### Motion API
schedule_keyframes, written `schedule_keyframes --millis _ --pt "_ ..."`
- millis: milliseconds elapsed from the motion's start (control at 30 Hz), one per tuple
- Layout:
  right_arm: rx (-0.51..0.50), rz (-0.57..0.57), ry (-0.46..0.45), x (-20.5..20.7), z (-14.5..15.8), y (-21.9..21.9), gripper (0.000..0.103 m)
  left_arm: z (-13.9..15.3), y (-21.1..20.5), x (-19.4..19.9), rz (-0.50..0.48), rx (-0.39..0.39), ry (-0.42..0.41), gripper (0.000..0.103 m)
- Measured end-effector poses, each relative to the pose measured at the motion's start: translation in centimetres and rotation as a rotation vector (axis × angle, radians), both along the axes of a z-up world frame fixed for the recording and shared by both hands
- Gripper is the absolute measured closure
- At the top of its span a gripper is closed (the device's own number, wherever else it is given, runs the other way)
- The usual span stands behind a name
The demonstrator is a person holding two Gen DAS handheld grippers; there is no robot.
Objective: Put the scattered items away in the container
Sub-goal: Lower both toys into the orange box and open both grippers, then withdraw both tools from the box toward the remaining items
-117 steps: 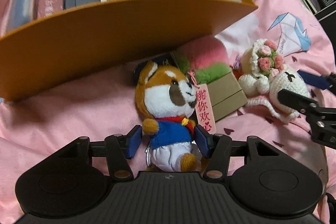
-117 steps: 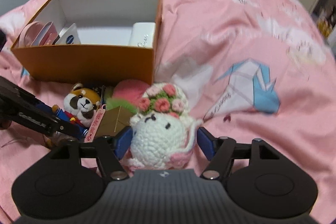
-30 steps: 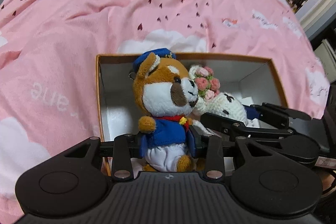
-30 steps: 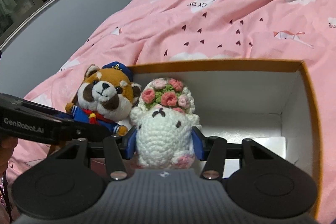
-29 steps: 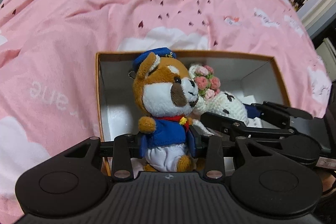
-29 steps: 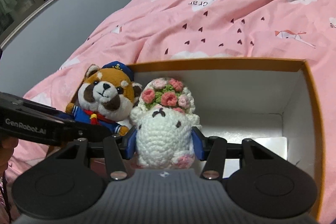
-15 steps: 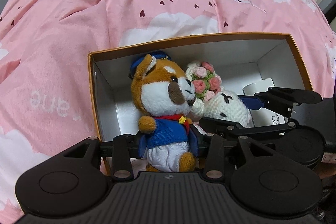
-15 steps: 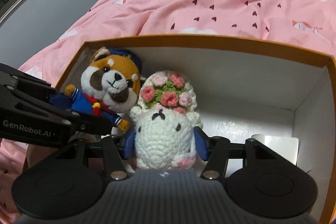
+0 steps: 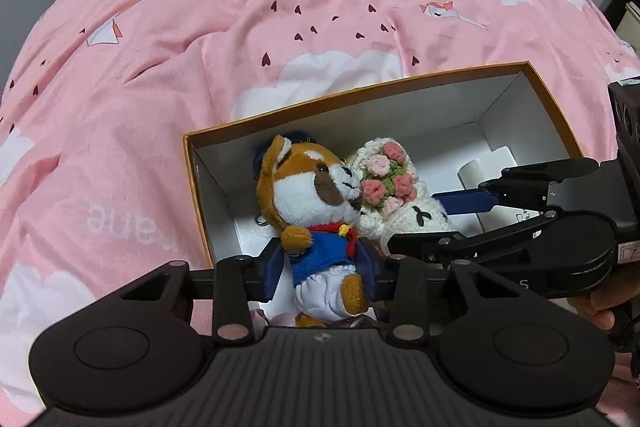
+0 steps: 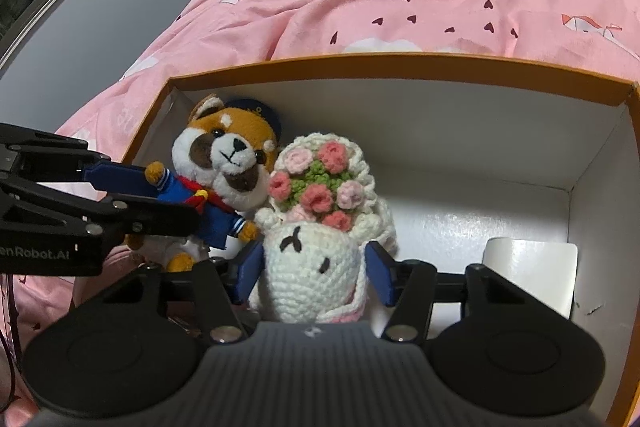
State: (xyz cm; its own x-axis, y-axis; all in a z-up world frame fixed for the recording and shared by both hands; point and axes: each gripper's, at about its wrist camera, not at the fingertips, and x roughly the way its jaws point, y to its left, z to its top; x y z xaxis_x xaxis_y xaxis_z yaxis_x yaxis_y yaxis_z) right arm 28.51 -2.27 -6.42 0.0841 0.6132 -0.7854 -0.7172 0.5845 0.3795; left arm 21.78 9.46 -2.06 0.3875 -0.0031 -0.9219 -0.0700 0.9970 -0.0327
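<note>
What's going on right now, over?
Left gripper shut on dog plush. Right gripper shut on crochet doll. Both inside box.

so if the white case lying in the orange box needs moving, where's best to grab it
Probably across the narrow width of the white case, coming straight down from above. It lies flat on the floor of the orange box, close to the right wall, and its long sides are exposed; the plush dog and crocheted doll crowd the left.

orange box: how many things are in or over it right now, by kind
plush toys: 2, the dog plush in the left gripper and the crochet doll in the right gripper
white cases: 1, white case on the orange box floor
total: 3
</note>
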Motion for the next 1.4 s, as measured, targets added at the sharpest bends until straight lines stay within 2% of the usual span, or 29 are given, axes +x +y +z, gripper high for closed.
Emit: schedule_keyframes --millis 167,333,667,767,967,1033,1167,1400 --pt "0.002 0.005 0.009 0.1 -0.1 0.6 0.047 -1.1 -0.7 0.5 -0.016 0.061 0.024 0.060" --pt "-0.003 0.021 0.023 0.1 -0.5 0.7 0.047 -2.3 -0.3 0.6 -0.005 0.062 0.057 0.060" --pt "0.018 0.003 0.028 0.8 0.4 -0.6 0.044 -3.4 -2.3 0.4 -0.107 0.191 0.090 0.060" --pt "-0.003 -0.002 0.027 1.0 0.3 -0.9 0.044 -3.7 -2.6 0.6 -0.112 0.211 0.103 0.060" --pt "-0.063 0.001 0.044 0.8 -0.5 -1.0 0.049 -4.8 -4.0 1.0 -0.150 0.303 0.133 0.060" --pt "-0.077 -0.001 0.052 0.8 -1.0 -0.7 0.050 -4.7 -4.0 1.1 -0.142 0.295 0.137 0.060" --pt "-0.054 0.014 0.073 0.8 -1.3 -0.1 0.052 -3.8 -2.7 0.8 -0.124 0.210 0.104 0.059" --pt "-0.047 0.064 0.093 0.5 -1.5 0.8 0.055 -0.6 -0.4 -1.9 -0.071 0.147 -0.041 0.057"
